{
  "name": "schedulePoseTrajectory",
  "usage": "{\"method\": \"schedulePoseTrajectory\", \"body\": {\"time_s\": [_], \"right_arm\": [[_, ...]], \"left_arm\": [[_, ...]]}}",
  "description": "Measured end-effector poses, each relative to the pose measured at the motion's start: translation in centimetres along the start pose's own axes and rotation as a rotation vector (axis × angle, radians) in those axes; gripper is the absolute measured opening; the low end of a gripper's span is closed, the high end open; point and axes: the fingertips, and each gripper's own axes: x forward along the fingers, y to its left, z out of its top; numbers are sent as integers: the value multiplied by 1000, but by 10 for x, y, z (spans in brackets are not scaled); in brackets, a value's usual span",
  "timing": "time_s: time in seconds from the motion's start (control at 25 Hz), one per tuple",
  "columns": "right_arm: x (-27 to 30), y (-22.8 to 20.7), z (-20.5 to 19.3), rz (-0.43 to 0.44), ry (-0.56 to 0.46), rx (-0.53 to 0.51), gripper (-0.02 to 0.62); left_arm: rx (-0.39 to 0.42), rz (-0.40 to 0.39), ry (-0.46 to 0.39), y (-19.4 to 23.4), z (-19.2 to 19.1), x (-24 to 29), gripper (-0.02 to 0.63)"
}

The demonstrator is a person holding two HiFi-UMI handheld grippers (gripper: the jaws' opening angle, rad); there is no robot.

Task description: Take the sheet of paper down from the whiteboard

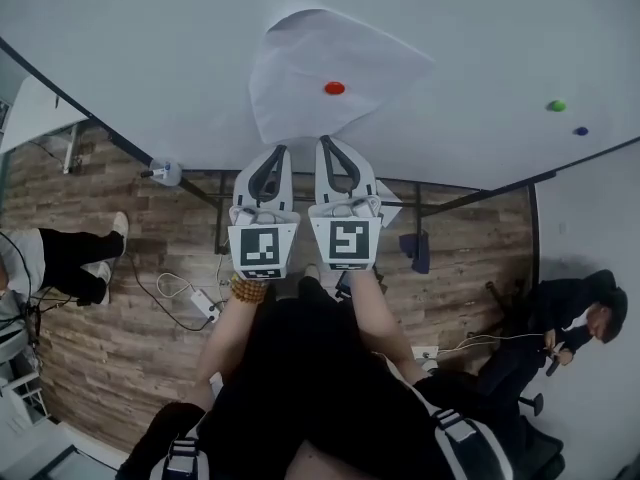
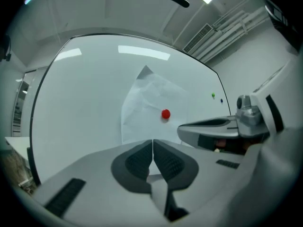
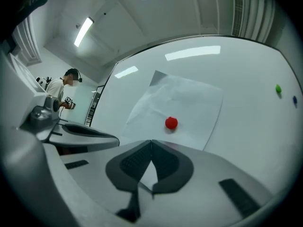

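Left gripper (image 1: 279, 150) and right gripper (image 1: 326, 142) side by side at frame centre, both pairs of jaws clamped on sheet of paper (image 1: 320, 53), red magnet (image 1: 334, 88) pinning it to whiteboard (image 1: 140, 48)

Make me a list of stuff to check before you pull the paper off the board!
1. Grip of the left tool on the paper: ok, shut on its lower edge.
2. Grip of the right tool: ok, shut on the paper too.
3. The red magnet taken off: not ok, it pins the paper to the whiteboard.
4. The green magnet and blue magnet clear of the paper: ok, both sit off to the side.
5. Paper untorn: cannot tell; its top corner is folded over.
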Motion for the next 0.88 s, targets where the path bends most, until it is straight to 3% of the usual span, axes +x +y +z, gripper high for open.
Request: {"method": "schedulePoseTrajectory", "body": {"time_s": [0.48,0.88], "right_arm": [[24,0,18,-96,18,-92,2],[26,-8,32,-164,18,-196,2]], "left_arm": [[-34,-123,-52,23,14,19,12],[-41,-236,-52,13,8,26,13]]}}
